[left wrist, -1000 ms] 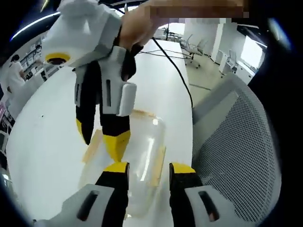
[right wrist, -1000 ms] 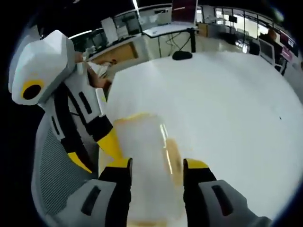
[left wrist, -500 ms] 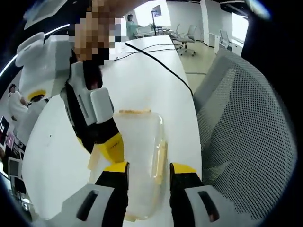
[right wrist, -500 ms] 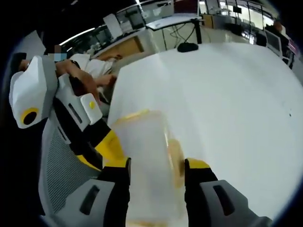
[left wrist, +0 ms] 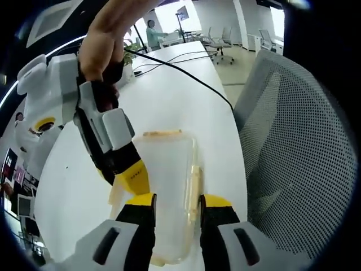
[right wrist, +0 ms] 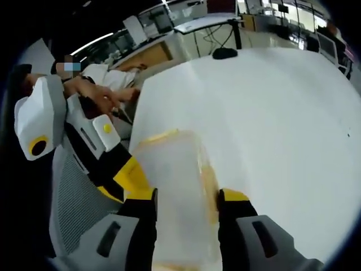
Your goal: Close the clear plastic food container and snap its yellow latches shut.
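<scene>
Left gripper view: container (left wrist: 166, 186) near table (left wrist: 186, 107) edge.

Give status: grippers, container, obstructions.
Left gripper and right gripper open, straddling the clear container. Lid down, yellow latches visible at sides. No obstruction on table.

Office: desks (right wrist: 206, 25), mesh chair (left wrist: 293, 141)

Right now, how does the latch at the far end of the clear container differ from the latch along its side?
In the left gripper view, the far-end latch runs crosswise at the clear container's far edge, well clear of both grippers. The side latch runs lengthwise down the container's edge, close to one of the left gripper's fingers. Both are pale yellow strips; whether either is snapped shut is unclear.
</scene>
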`<state>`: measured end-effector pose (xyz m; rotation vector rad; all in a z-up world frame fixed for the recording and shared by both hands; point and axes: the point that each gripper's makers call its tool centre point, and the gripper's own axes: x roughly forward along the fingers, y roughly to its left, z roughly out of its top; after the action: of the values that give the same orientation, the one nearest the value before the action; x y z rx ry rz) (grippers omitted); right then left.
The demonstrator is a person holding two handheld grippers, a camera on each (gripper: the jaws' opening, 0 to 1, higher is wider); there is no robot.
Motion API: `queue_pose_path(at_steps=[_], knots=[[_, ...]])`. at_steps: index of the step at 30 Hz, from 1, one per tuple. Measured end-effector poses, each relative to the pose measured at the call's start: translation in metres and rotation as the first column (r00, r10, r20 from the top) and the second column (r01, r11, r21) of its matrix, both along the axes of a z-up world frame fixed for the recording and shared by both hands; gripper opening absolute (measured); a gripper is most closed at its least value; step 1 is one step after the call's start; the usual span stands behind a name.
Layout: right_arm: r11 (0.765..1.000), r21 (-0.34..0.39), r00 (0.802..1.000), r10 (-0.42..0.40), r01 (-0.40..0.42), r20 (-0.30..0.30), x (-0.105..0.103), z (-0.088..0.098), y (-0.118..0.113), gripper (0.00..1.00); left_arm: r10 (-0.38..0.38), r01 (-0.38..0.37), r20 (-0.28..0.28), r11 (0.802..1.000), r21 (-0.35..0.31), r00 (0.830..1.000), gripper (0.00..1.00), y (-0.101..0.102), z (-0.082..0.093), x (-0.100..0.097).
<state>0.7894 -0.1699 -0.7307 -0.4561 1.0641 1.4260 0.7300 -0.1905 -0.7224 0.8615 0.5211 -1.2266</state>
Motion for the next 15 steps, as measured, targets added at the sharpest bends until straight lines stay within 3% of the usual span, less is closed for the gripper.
queue_pose_path(at_steps=[4, 15], knots=[[1.000, -0.007, 1.000, 0.015, -0.015, 0.004, 0.0003, -0.0003, 0.0003, 0.36, 0.026, -0.027, 0.017, 1.000, 0.005, 0.999, 0.21, 0.0014, -0.0025, 0.0025], [0.998, -0.015, 0.995, 0.070, -0.069, 0.067, -0.0010, 0.0041, 0.0024, 0.35, -0.008, 0.008, 0.030, 1.000, 0.001, 1.000, 0.21, -0.0030, 0.0025, 0.0011]])
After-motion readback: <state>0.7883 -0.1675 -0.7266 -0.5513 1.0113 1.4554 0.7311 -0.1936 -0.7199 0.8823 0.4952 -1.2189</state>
